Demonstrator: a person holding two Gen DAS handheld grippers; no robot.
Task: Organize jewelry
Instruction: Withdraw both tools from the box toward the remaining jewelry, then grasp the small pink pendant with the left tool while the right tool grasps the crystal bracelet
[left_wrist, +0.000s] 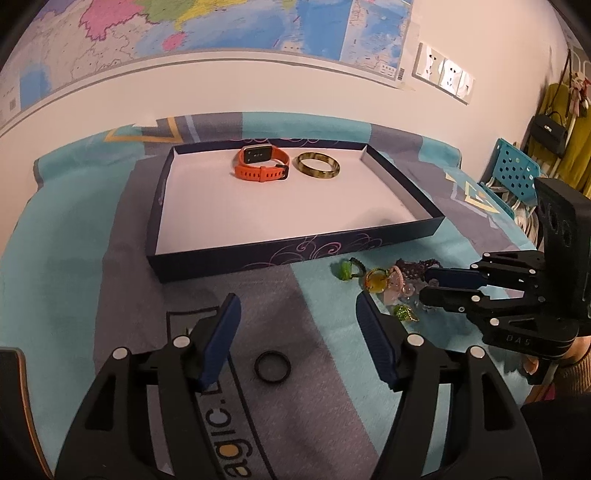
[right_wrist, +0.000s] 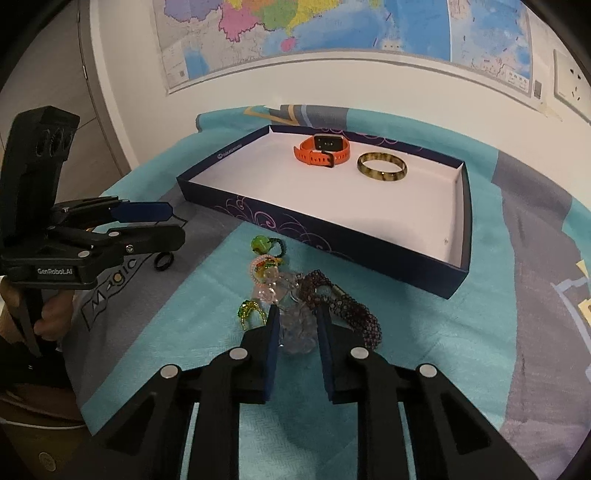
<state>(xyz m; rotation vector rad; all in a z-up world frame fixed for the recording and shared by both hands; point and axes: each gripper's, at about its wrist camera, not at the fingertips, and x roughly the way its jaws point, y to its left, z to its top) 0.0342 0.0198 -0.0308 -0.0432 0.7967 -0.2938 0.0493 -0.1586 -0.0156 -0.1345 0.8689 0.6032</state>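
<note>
Two pieces sit in tray (left_wrist: 402, 230). Your right gripper (right_wrist: 297, 314) pinches clear beads (right_wrist: 297, 332); left gripper (left_wrist: 295, 306) gapes empty over black ring (left_wrist: 272, 366). Next: lift beads, close on ring.

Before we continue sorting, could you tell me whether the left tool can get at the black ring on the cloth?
Probably yes: the left tool stands open with the black ring lying alone between its fingers.
</note>
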